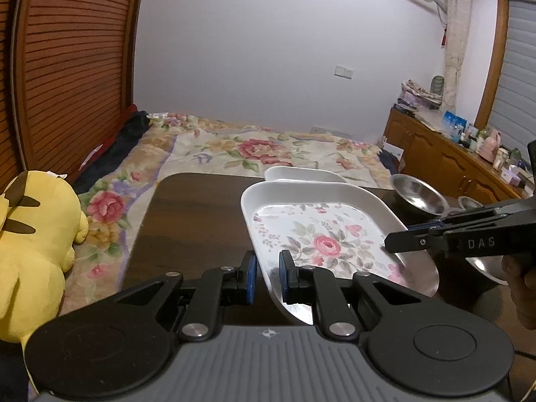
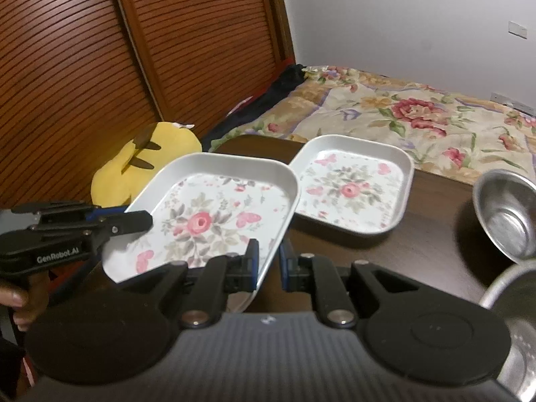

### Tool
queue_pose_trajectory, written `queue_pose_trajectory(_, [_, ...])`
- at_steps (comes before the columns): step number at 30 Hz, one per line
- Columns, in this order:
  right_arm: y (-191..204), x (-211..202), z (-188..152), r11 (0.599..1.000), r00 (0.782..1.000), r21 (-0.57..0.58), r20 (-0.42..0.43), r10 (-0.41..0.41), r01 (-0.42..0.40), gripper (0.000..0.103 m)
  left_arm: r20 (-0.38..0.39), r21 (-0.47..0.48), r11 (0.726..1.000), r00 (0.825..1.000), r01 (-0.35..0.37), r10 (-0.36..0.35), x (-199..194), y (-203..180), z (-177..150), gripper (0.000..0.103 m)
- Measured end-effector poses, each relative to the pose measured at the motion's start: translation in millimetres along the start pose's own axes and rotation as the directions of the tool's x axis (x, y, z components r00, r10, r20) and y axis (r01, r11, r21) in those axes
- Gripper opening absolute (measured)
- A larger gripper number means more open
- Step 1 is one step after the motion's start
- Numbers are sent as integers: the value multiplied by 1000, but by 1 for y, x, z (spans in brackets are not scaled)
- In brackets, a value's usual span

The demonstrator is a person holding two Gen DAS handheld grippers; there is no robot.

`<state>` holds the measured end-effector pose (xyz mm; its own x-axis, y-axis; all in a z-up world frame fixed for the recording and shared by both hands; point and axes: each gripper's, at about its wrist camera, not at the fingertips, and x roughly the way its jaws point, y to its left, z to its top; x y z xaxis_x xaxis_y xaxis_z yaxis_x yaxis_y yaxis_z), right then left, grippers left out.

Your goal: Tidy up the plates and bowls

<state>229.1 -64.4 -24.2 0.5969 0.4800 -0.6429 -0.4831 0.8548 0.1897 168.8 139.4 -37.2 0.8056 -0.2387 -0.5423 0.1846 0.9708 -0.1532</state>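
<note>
Left wrist view: the left gripper (image 1: 268, 269) has its fingers clamped on the near rim of a floral plate (image 1: 318, 231), held above the dark table (image 1: 187, 221). The right gripper (image 1: 398, 239) grips its right edge.

Right wrist view: its fingers pinch that plate's rim; a second floral plate (image 2: 355, 184) rests on the table behind.

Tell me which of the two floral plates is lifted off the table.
The nearer floral plate, gripped on opposite edges by the left hand-held gripper and right hand-held gripper and tilted. The farther floral plate lies flat on the table, untouched.
</note>
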Motion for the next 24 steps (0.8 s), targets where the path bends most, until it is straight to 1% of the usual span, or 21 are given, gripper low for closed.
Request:
queue_pose_trajectory(7, [-6,-25,-15,1000,1000,4,21,-11,11,15,9,19,1000,1000,13,-13,-16,-25,-7,16])
queue_pose_trajectory(14, [-10,-47,-30,1000,999,13,37,-24,23,15,9,29,999,999,38,-38,-29,-41,-14,16])
queue_pose_trajectory(24, [-14,-68,-57,999,999,44,34,-33,31,15,1,40,997,997,72,-72,-44,-54,-26,16])
